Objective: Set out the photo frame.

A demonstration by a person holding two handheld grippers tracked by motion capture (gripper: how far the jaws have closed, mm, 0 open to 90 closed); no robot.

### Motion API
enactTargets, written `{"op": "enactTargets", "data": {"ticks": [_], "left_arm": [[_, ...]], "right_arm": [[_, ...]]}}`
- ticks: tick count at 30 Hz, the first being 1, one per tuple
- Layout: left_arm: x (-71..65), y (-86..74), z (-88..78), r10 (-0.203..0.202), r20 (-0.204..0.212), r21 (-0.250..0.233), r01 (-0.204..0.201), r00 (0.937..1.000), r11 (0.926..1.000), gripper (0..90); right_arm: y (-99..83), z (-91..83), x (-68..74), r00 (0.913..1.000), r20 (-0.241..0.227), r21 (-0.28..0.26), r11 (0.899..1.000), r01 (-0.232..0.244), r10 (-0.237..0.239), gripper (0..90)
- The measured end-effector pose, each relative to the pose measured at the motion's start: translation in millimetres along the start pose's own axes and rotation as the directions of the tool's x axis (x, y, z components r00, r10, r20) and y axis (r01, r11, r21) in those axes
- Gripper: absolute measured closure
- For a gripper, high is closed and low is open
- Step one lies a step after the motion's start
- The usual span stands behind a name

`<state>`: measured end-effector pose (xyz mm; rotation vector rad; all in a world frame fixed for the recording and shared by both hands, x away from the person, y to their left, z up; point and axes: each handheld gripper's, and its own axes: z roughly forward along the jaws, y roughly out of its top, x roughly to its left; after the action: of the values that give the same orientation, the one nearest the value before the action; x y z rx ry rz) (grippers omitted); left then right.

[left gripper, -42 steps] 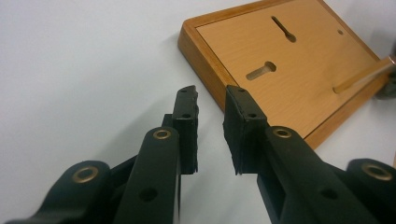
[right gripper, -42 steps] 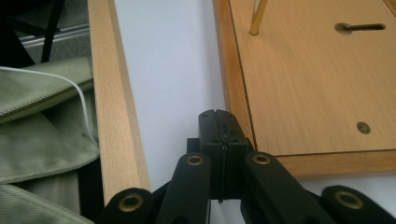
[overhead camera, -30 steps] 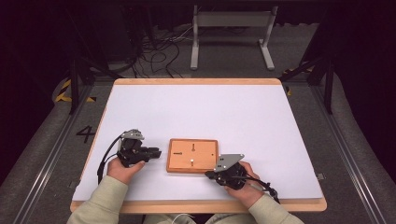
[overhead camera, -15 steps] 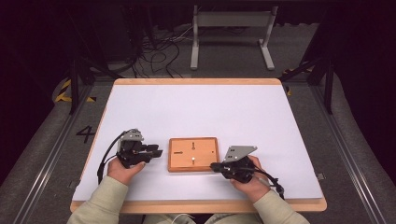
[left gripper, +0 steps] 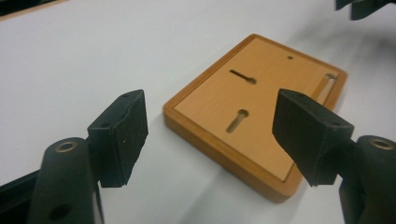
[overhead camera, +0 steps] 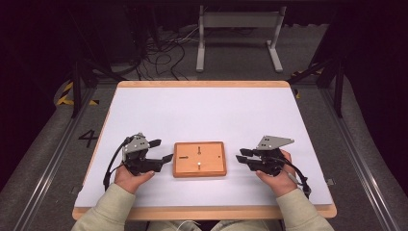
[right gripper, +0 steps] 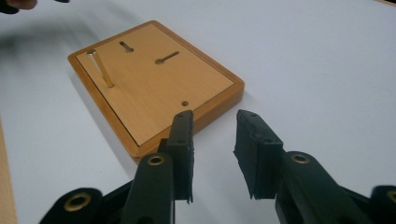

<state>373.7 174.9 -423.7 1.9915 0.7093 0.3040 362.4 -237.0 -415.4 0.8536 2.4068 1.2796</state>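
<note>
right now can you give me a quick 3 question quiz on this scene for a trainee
1. True or false: the wooden board lies between the left tool and the right tool.
2. What stands up from the board? A) a brass pin B) a cup C) a cloth
3. Fill in: in both gripper views, each tool's jaws stand ____.

Key
1. True; neither tool touches the board.
2. A, the brass pin.
3. Open, with nothing between them.

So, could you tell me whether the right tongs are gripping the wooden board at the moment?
No, the right tongs stand open just short of the wooden board, with white table showing between them.
</note>
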Motion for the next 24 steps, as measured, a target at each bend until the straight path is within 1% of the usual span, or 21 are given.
{"op": "enactTargets", "data": {"ticks": [1,2,3,5,7,10,11,12,13,14,15,16,17,18,20,22,24], "left_arm": [[-3.4,1.7,0.5,-0.009,-0.001,0.002,0.009,1.0,1.0,27.1],[-3.4,1.7,0.5,-0.009,-0.001,0.002,0.009,1.0,1.0,24.8],[-6.8,4.2,0.7,-0.01,0.016,-0.013,0.01,0.9998,0.9999,24.2],[-8.4,5.2,1.4,-0.003,0.02,-0.022,0.003,0.9998,0.9998,23.5],[-11.2,5.8,2.8,-0.01,0.019,-0.024,0.01,0.9998,0.9997,21.3],[-14.3,5.5,5.7,-0.017,0.024,-0.048,0.018,0.9996,0.9987,20.6],[-14.5,4.5,8.2,-0.039,0.06,-0.041,0.041,0.9974,0.9983,24.2],[-14.3,4.3,10.7,-0.054,0.082,-0.032,0.056,0.9952,0.9979,29.5],[-15.1,3.7,12.8,-0.056,0.087,-0.033,0.059,0.9947,0.9977,29.9],[-16.4,3.6,14.2,-0.044,0.086,-0.034,0.047,0.9953,0.9983,31.1],[-16.4,3.6,14.2,-0.044,0.086,-0.034,0.047,0.9953,0.9983,31.5],[-19.4,4.5,15.7,-0.024,0.081,-0.036,0.027,0.9964,0.999,31.5],[-21.8,5.1,16.5,-0.013,0.076,-0.042,0.017,0.997,0.999,31.1],[-24.1,5.6,18.3,-0.007,0.079,-0.047,0.011,0.9968,0.9988,29.7],[-28.3,6.2,23.1,0.007,0.086,-0.04,-0.004,0.9963,0.9992,27.2],[-30.5,6.8,28.0,-0.002,0.096,-0.018,0.004,0.9954,0.9998,24.0],[-31.2,8.0,33.3,-0.021,0.121,0.01,0.02,0.9924,0.9997,19.7]], "right_arm": [[-1.7,-0.7,-2.6,0.9999,0.007,0.001,1.0,-0.008,0.008,68.0],[-1.7,-0.7,-2.6,0.9999,0.007,0.001,1.0,-0.008,0.008,68.0],[-3.7,-1.0,-5.5,0.9998,0.013,0.004,1.0,-0.018,0.018,67.6],[-4.3,-0.8,-6.2,0.9997,0.013,0.003,1.0,-0.02,0.02,67.6],[-5.7,-0.5,-6.8,0.9996,0.016,0.007,1.0,-0.021,0.021,67.6],[-7.3,-1.0,-7.5,0.9994,0.02,0.008,1.0,-0.027,0.027,67.4],[-7.7,-1.4,-7.7,0.9994,0.021,0.007,1.0,-0.029,0.029,67.4],[-8.3,-2.0,-7.7,0.9993,0.024,0.007,1.0,-0.03,0.03,67.4],[-8.8,-2.1,-7.8,0.9991,0.025,0.007,0.999,-0.033,0.033,67.4],[-9.5,-2.0,-7.9,0.9991,0.024,0.006,0.999,-0.036,0.036,67.4],[-9.5,-2.0,-7.9,0.9991,0.024,0.006,0.999,-0.036,0.036,67.4],[-10.1,-2.0,-8.1,0.9991,0.024,0.008,0.999,-0.036,0.036,67.4],[-10.7,-1.7,-8.2,0.999,0.025,0.01,0.999,-0.037,0.037,67.4],[-11.1,-1.4,-8.3,0.9989,0.025,0.011,0.999,-0.04,0.039,67.4],[-11.9,-0.9,-8.7,0.9988,0.026,0.012,0.999,-0.041,0.041,67.3],[-12.5,-0.8,-9.1,0.9987,0.027,0.014,0.999,-0.043,0.043,67.1],[-12.8,-0.9,-9.4,0.9986,0.029,0.014,0.999,-0.045,0.044,67.1]]}}
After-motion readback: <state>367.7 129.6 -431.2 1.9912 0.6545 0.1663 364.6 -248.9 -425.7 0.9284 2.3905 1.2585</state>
